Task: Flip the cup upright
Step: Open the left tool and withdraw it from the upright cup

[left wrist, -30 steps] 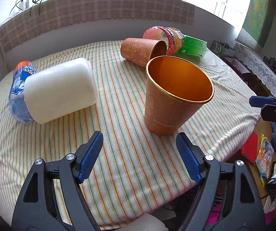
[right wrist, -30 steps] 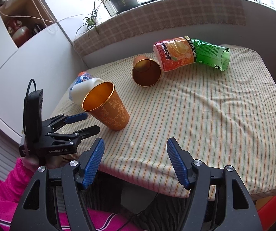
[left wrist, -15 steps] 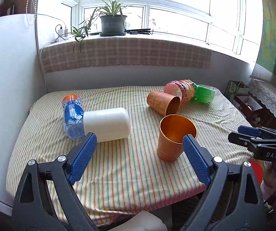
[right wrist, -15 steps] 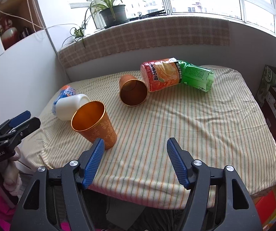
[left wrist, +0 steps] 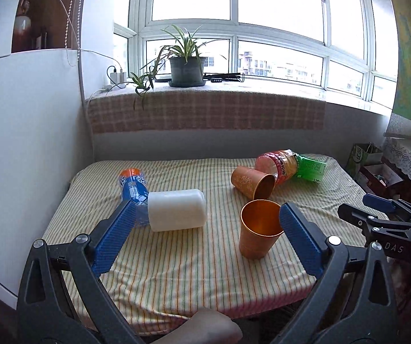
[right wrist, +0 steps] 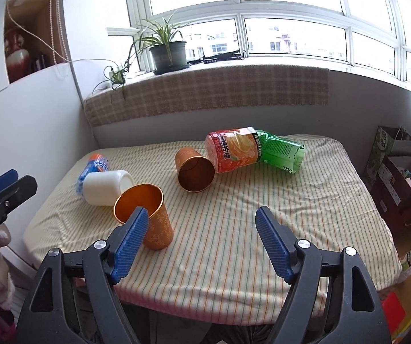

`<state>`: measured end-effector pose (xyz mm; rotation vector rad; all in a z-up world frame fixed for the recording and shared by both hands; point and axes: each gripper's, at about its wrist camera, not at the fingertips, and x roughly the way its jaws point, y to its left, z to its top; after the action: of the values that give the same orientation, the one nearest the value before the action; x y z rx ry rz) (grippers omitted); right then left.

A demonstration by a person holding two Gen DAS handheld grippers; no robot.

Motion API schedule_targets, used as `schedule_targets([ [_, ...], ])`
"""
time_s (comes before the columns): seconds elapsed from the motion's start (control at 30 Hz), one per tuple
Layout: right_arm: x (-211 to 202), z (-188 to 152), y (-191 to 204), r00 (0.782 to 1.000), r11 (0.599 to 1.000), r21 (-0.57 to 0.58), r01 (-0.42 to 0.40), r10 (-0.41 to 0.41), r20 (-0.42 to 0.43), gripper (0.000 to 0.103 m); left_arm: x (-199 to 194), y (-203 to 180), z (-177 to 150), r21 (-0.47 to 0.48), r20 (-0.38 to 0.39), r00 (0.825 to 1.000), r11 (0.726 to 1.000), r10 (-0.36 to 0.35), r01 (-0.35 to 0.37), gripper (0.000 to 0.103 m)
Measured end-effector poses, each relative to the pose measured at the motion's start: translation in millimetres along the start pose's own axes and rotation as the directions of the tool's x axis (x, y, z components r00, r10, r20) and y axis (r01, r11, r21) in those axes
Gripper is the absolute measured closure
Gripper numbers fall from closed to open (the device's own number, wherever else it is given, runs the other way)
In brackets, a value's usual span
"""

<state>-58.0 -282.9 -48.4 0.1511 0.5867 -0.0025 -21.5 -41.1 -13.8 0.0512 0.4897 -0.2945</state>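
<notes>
An orange metal cup (left wrist: 255,230) stands upright on the striped table near its front edge; it also shows in the right wrist view (right wrist: 148,218). A second orange cup (left wrist: 250,182) lies on its side farther back, mouth toward me, also in the right wrist view (right wrist: 195,169). My left gripper (left wrist: 205,236) is open and empty, held back off the table's front edge. My right gripper (right wrist: 201,240) is open and empty, also back from the table. Each gripper shows at the edge of the other's view.
A white container (left wrist: 176,210) and a blue bottle (left wrist: 133,185) lie on their sides at the left. An orange-and-green bottle (right wrist: 251,149) lies behind the tipped cup. A wall (left wrist: 33,143) borders the table's left; boxes (right wrist: 400,177) stand on the floor at right.
Both grippers have pulled back and up from the table, so the upright cup looks smaller and farther. The cups and bottles have not moved.
</notes>
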Motion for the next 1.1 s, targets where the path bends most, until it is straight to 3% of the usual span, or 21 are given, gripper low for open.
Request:
schedule_targets([
  [0.37, -1.8, -0.3, 3.1, 1.000, 1.000, 0.011, 0.013, -0.013, 0.015, 0.021, -1.6, 5.6, 0.9, -0.025, -0.004, 0.999, 0.998, 0.051, -0.052, 0.001],
  [1.1, 4.3, -3.9, 3.7, 1.000, 1.000, 0.019, 0.007, -0.007, -0.005, 0.021, 2.4, 8.2, -0.2, -0.041, -0.018, 0.998, 0.997, 0.068, -0.069, 0.001],
])
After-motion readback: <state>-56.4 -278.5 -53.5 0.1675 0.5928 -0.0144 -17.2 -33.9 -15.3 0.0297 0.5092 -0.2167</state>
